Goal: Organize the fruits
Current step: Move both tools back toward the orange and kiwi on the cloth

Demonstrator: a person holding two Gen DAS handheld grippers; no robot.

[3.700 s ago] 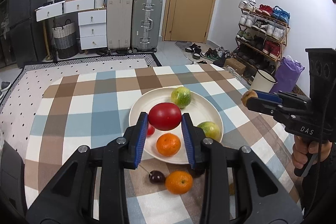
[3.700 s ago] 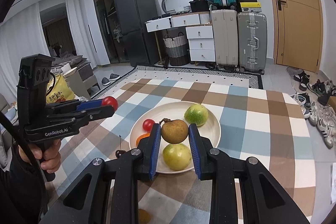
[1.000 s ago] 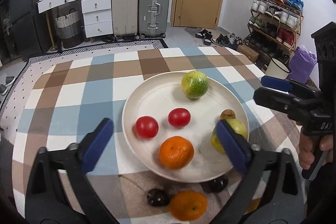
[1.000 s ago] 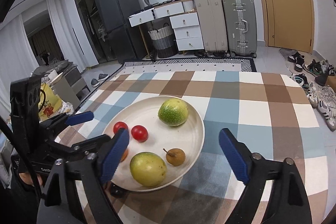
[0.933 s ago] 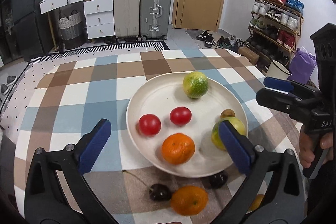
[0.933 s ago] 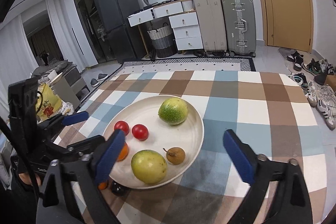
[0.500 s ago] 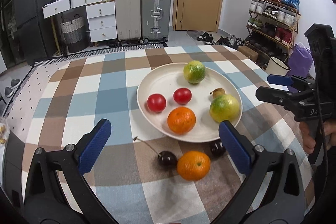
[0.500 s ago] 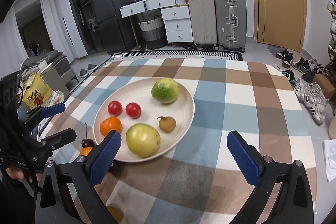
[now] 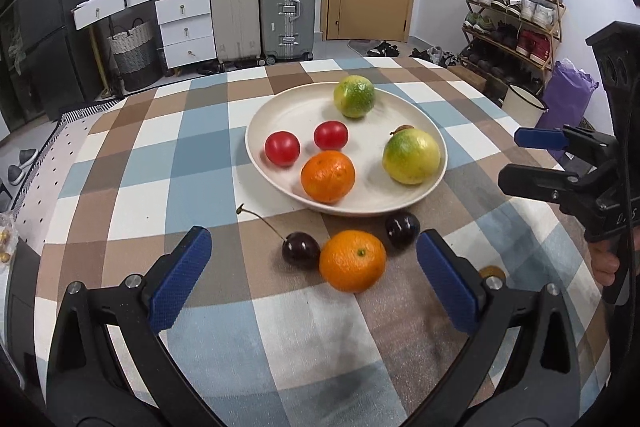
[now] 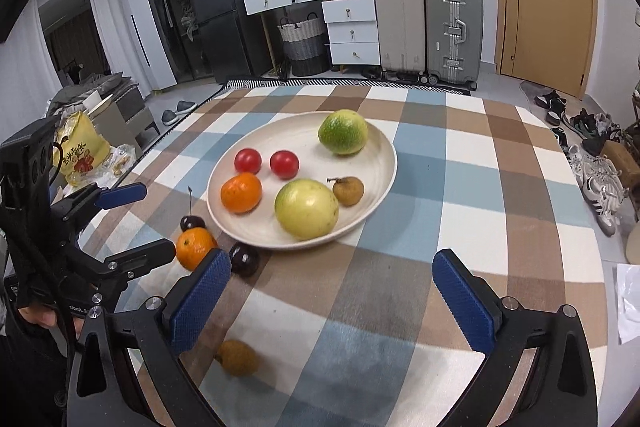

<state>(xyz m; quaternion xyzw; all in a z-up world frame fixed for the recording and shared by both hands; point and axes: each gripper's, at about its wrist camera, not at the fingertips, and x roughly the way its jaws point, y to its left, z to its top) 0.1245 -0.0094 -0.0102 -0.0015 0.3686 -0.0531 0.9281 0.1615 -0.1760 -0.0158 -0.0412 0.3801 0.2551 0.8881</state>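
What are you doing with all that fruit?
A person holds a gripper in each hand and is sorting fruit onto the plate. Both the left gripper and the right gripper are open and empty. On the checked cloth, an orange, two cherries and a small brown fruit remain off the plate.

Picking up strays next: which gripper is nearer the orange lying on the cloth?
Left. The left gripper frames the orange; the right gripper sits farther off, beside it.

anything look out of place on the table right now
Yes: four fruits lie on the cloth, not on the plate. An orange sits between two dark cherries by its near rim, and a small brown fruit lies nearer still. Nothing spilled or damaged.
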